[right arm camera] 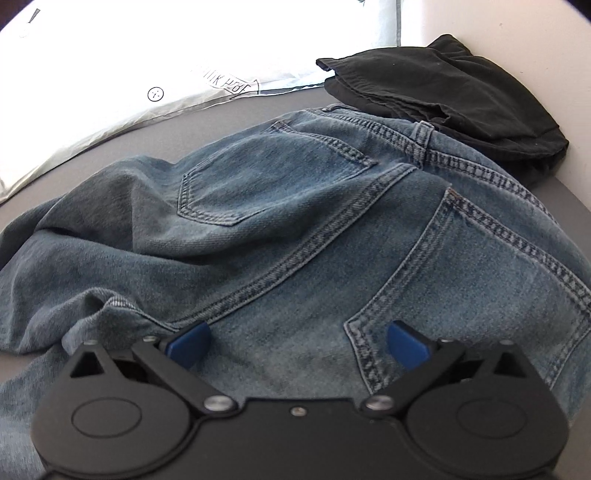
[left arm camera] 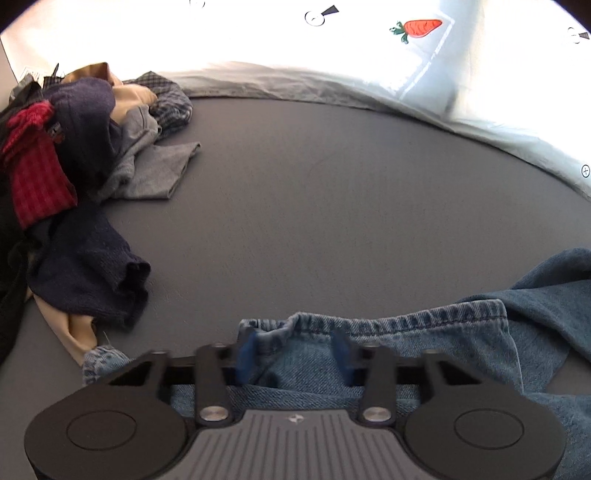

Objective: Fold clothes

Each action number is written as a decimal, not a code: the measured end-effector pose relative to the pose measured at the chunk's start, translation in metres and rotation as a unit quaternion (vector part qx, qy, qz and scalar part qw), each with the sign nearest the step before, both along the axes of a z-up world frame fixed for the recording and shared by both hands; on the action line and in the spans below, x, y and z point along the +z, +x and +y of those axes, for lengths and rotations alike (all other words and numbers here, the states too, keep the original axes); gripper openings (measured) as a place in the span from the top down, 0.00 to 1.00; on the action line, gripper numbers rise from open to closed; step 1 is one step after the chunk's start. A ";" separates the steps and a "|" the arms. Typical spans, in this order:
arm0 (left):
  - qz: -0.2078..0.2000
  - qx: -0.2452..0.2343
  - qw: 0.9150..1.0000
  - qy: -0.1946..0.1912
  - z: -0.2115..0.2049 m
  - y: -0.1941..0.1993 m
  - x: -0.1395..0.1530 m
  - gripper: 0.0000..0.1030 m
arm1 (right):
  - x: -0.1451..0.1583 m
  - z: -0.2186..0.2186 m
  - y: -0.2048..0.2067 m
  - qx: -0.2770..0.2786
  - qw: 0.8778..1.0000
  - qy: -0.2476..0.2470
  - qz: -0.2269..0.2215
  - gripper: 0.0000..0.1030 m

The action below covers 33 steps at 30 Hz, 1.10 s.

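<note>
A: Where are the jeans [right arm camera: 295, 229]?

B: Spread on the grey table [left arm camera: 314, 206], seat side up. The right wrist view shows both back pockets and the centre seam, with the waistband at the far right. The left wrist view shows a stitched hem at the near edge.

A: How is the left gripper [left arm camera: 293, 352] posed?

B: Low and close over that hem, pointing towards the far side of the table. Its blue fingers [left arm camera: 246, 354] stand apart, one on each side of a bunched bit of denim. I cannot tell whether they touch the cloth; nothing is pinched between them.

A: And the right gripper [right arm camera: 295, 343]?

B: It hangs just above the seat of the jeans, angled forward and down. Its jaws are spread wide, and the right finger [right arm camera: 406, 345] sits over the lower corner of the right pocket. It holds nothing.

A: What else is around?

B: A heap of clothes [left arm camera: 66, 177] at the far left, with red, navy, grey and checked pieces. A folded black garment [right arm camera: 443, 99] lies at the far right, touching the waistband. A white sheet [left arm camera: 443, 85] with a carrot print [left arm camera: 419, 27] runs along the far side.
</note>
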State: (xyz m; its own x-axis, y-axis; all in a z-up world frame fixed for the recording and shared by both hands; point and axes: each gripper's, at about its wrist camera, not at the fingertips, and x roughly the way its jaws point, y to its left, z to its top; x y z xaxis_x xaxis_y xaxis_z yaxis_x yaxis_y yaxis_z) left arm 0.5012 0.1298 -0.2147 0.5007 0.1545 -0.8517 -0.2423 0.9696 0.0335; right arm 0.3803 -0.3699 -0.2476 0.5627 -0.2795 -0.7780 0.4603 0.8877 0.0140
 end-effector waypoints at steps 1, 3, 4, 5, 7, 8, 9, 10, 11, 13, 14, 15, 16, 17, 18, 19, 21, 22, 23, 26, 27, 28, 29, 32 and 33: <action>-0.001 0.009 1.000 0.004 0.002 -0.001 -0.001 0.86 | 0.000 0.000 0.000 -0.002 1.000 0.000 0.000 0.00; -0.009 0.017 1.000 -0.005 0.006 -0.002 0.001 0.90 | 0.000 0.000 0.000 -0.003 1.000 -0.001 -0.001 0.00; -0.014 0.022 1.000 -0.006 0.008 -0.002 0.004 0.93 | 0.000 0.000 0.000 -0.004 1.000 -0.001 -0.002 0.00; -0.020 0.025 0.999 -0.005 0.010 -0.001 0.007 0.93 | -0.001 0.001 0.000 -0.005 1.000 -0.001 -0.003 0.00; -0.036 0.032 0.999 0.001 0.012 0.001 0.017 0.94 | 0.000 0.001 0.000 -0.005 1.000 -0.002 -0.004 0.00; -0.047 0.037 0.998 -0.003 0.013 0.003 0.023 0.94 | 0.000 0.001 0.000 -0.006 1.000 -0.002 -0.004 0.00; -0.060 0.043 0.997 -0.008 0.014 0.006 0.031 0.94 | -0.001 0.001 0.000 -0.005 1.000 -0.002 -0.003 0.00; -0.074 0.046 0.996 -0.013 0.015 0.008 0.041 0.94 | 0.000 0.000 0.000 -0.005 1.000 -0.001 -0.003 0.00; -0.090 0.048 0.995 -0.015 0.015 0.011 0.052 0.94 | 0.000 0.000 0.001 -0.005 1.000 -0.001 -0.002 0.00; -0.129 0.044 0.991 -0.008 0.011 0.015 0.080 0.94 | 0.000 0.000 0.001 -0.004 1.000 0.000 -0.001 0.00; -0.153 0.040 0.987 0.000 0.007 0.016 0.096 0.94 | -0.001 0.000 0.001 -0.004 1.000 0.000 -0.002 0.00; -0.177 0.036 0.983 0.009 0.004 0.016 0.113 0.94 | -0.001 0.000 0.001 -0.003 1.000 -0.001 -0.002 0.00; -0.202 0.033 0.979 0.019 0.001 0.015 0.130 0.94 | -0.001 -0.001 0.001 -0.003 1.000 -0.001 -0.003 0.00; -0.226 0.033 0.973 0.031 -0.001 0.013 0.148 0.94 | -0.001 -0.001 0.001 -0.003 1.000 -0.001 -0.003 0.00; -0.251 0.035 0.966 0.040 -0.002 0.009 0.165 0.94 | -0.001 -0.001 0.001 -0.002 1.000 -0.002 -0.004 0.00; -0.273 0.039 0.960 0.043 0.000 0.004 0.180 0.94 | -0.002 -0.001 0.000 -0.001 1.000 -0.002 -0.005 0.00; -0.299 0.047 0.952 0.047 0.005 -0.007 0.198 0.94 | -0.002 0.000 -0.001 0.001 1.000 -0.004 -0.008 0.00; -0.299 0.050 0.951 0.059 0.007 -0.012 0.199 0.94 | -0.003 0.000 -0.002 0.001 1.000 -0.005 -0.011 0.00; -0.293 0.051 0.952 0.076 0.009 -0.016 0.196 0.94 | -0.003 0.001 -0.004 0.002 1.000 -0.006 -0.014 0.00; -0.239 0.066 0.965 0.082 0.022 -0.032 0.161 0.93 | -0.004 0.002 -0.006 0.004 1.000 -0.010 -0.021 0.00; -0.213 0.074 0.971 0.073 0.028 -0.038 0.146 0.93 | -0.004 0.002 -0.007 0.005 1.000 -0.010 -0.022 0.00; -0.186 0.085 0.977 0.063 0.034 -0.044 0.128 0.92 | -0.004 0.002 -0.008 0.006 1.000 -0.011 -0.023 0.00; -0.157 0.100 0.981 0.048 0.040 -0.052 0.109 0.92 | -0.004 0.002 -0.008 0.006 1.000 -0.011 -0.023 0.00; -0.079 0.144 0.986 0.004 0.061 -0.077 0.062 0.90 | -0.004 0.004 -0.007 0.004 1.000 -0.012 -0.023 0.00; -0.074 0.153 0.985 -0.012 0.063 -0.089 0.056 0.89 | -0.005 0.004 -0.007 0.003 1.000 -0.012 -0.024 0.00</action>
State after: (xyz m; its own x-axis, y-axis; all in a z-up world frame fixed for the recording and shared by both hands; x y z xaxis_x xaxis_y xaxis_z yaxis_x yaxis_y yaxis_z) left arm 0.4120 0.1933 -0.1587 0.5532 0.2981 -0.7778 -0.5241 0.8503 -0.0469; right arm 0.3731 -0.3659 -0.2521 0.6003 -0.2948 -0.7434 0.4540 0.8909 0.0133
